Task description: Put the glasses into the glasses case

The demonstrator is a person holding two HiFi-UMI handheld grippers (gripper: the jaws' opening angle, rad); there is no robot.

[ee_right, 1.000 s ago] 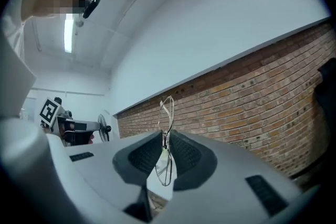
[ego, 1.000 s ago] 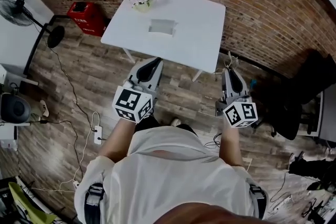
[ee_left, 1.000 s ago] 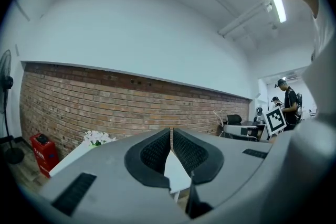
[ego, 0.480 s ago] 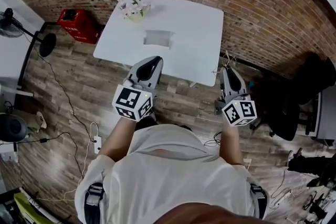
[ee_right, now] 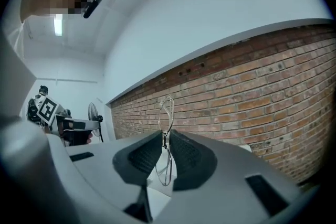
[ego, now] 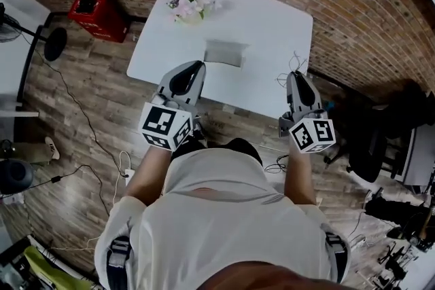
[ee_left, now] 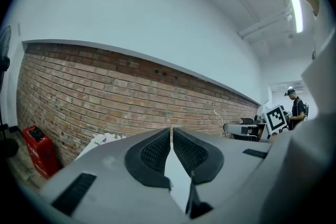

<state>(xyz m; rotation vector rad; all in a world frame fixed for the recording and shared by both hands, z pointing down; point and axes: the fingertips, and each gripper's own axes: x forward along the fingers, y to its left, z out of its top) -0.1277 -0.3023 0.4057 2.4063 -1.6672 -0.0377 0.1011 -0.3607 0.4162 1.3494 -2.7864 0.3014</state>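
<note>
Two grippers are held at the near edge of the white table (ego: 272, 24): the left gripper (ee_left: 171, 131) is closed empty, and wire-framed glasses (ee_right: 167, 113) are pinched in the right gripper (ee_right: 165, 136).

no readable text, labels, brands, numbers or signs anywhere

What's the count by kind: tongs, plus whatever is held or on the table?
Tongs: 2, left tongs and right tongs
Glasses: 1, pinched in right tongs
Glasses case: 1
Flower bunch: 1
Total: 5
</note>
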